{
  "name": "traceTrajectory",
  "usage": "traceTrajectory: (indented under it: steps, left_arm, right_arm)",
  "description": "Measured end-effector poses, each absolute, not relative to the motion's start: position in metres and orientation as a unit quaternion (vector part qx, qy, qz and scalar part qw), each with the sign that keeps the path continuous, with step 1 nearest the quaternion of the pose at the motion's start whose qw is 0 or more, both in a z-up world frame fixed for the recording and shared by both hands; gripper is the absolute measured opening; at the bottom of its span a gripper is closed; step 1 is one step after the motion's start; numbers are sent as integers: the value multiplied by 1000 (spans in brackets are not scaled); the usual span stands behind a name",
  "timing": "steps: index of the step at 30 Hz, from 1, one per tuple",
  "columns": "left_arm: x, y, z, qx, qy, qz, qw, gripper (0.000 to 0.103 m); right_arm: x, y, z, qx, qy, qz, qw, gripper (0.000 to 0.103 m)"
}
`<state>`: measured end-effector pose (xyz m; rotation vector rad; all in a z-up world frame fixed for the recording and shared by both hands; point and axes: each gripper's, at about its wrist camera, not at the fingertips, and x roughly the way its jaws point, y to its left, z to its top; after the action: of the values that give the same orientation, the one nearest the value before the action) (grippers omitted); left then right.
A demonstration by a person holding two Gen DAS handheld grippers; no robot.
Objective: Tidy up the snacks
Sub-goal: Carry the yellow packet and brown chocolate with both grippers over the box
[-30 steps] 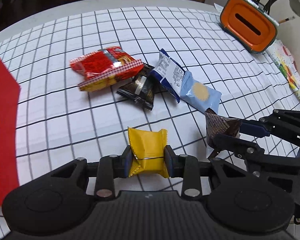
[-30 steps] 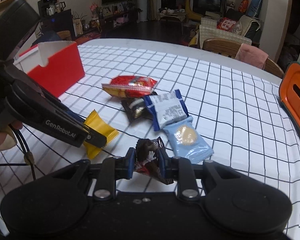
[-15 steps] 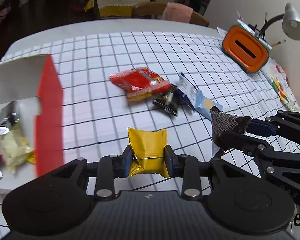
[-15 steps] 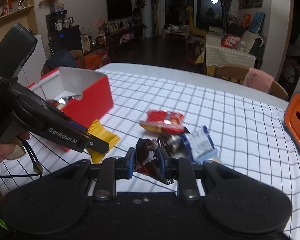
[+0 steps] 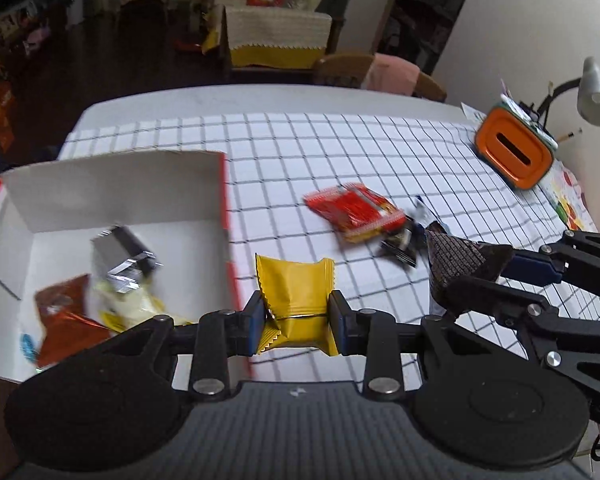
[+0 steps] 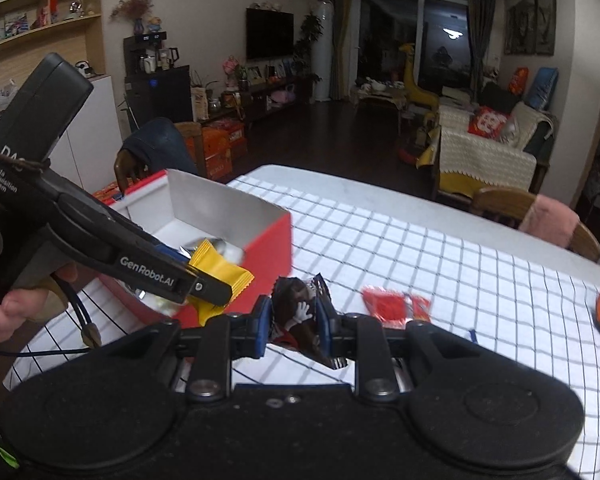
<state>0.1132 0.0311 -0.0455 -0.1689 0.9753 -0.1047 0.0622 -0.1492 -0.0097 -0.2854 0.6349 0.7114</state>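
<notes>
Transport step: we carry both snacks toward the box [image 5: 112, 196]. Left fingers [image 5: 296, 316] clamp the yellow pack [image 5: 294, 300] beside its wall; right fingers [image 6: 293, 318] pinch the brown pack [image 6: 298, 312]. Next: over the box, release.

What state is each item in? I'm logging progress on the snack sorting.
Left gripper: shut on the yellow foil snack packet, held off the table.
Right gripper: shut on the dark brown chocolate packet, also lifted.
Red cardboard box with white inside: open, several snacks inside.
Red snack wrapper: lying on the checked tablecloth, not yet sorted.
</notes>
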Motion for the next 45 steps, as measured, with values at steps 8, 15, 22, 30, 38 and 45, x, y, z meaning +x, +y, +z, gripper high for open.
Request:
traceTrajectory:
  steps: [8, 15, 22, 30, 38, 45]
  left_arm:
    - [107, 78, -32, -80, 451, -34, 889, 33]
    - [104, 118, -32, -80, 450, -15, 889, 33]
    - [106, 160, -42, -78, 457, 10, 886, 33]
    - [115, 208, -64, -78, 481, 44, 872, 33]
    - [128, 227, -88, -49, 504, 67, 860, 33]
    - [132, 225, -104, -28, 524, 69, 849, 33]
  right_arm:
    - [59, -103, -2, -142, 290, 349, 880, 23]
    - [62, -65, 0, -141, 284, 355, 880, 23]
    - [74, -29, -10, -148, 295, 355, 875, 23]
    - [97, 10, -39, -165, 331, 345, 863, 23]
    - [104, 42, -77, -218, 365, 339, 839, 23]
    - [104, 51, -94, -241, 379, 336, 828, 23]
